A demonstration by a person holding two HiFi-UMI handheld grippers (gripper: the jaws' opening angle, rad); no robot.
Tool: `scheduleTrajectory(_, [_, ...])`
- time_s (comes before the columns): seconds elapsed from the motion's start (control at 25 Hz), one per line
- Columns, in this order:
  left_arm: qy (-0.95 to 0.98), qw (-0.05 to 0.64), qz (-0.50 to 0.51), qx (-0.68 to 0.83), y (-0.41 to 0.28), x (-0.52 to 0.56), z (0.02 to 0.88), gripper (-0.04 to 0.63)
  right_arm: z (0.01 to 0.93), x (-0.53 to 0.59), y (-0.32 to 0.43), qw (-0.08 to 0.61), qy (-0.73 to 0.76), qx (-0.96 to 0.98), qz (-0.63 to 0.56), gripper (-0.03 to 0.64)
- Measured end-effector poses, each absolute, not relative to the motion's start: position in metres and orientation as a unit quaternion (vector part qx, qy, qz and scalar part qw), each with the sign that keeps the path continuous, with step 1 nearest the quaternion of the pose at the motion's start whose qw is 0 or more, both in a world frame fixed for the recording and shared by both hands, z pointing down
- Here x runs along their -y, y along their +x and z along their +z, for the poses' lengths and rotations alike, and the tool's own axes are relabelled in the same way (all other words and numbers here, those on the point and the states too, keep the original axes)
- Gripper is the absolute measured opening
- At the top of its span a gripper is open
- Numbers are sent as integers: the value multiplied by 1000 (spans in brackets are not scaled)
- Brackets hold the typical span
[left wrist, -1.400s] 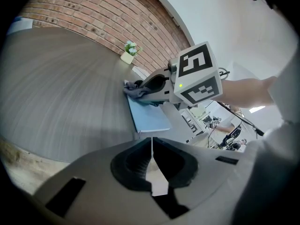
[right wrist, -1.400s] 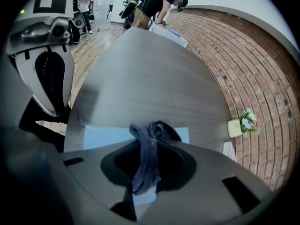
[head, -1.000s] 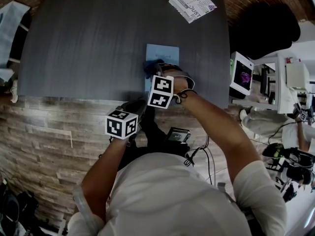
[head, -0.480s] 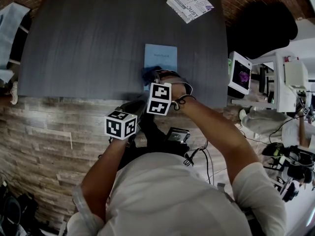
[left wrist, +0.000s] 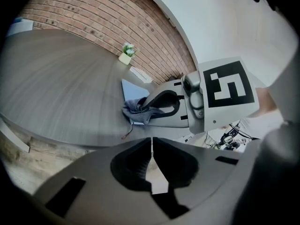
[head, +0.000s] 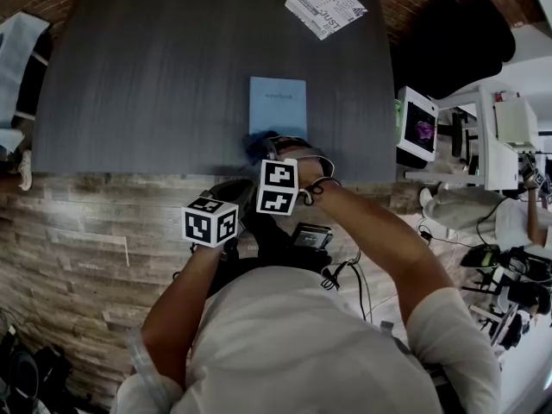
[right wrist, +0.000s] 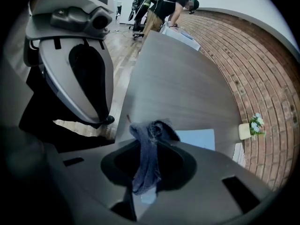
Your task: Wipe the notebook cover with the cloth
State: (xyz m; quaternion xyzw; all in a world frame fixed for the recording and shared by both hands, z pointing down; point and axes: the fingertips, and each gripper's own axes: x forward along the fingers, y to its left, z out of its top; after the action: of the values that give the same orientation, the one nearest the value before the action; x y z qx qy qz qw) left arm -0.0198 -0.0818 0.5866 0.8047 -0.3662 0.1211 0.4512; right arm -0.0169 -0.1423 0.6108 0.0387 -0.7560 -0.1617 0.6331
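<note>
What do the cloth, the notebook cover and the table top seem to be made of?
Cloth: soft woven fabric, blue-grey, matte; it folds and hangs limp.
Notebook cover: probably card or paper, pale blue, matte.
Table top: likely wood or wood-look laminate, dark grey, with fine grain lines.

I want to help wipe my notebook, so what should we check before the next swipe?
1. The cloth is pinched in the right gripper: ok.
2. The notebook lies flat and closed on the table: ok.
3. The cover beyond the cloth is bare: ok.
4. The cloth presses on the cover: cannot tell; it sits at the notebook's near edge.
5. The left gripper steadies the notebook: not ok; it is shut, empty and held off the table.
</note>
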Motion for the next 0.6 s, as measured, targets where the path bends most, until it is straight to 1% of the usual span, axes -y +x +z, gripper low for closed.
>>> scheduleTrajectory(0.36, [808,450,131,356,-21,70,587,11,607,115,-14,629,27,767,-128,83])
scheduleTrajectory(0.6, [812,447,137,350,-20,64,586,11,593,98,-11,614,25,782,-109,83])
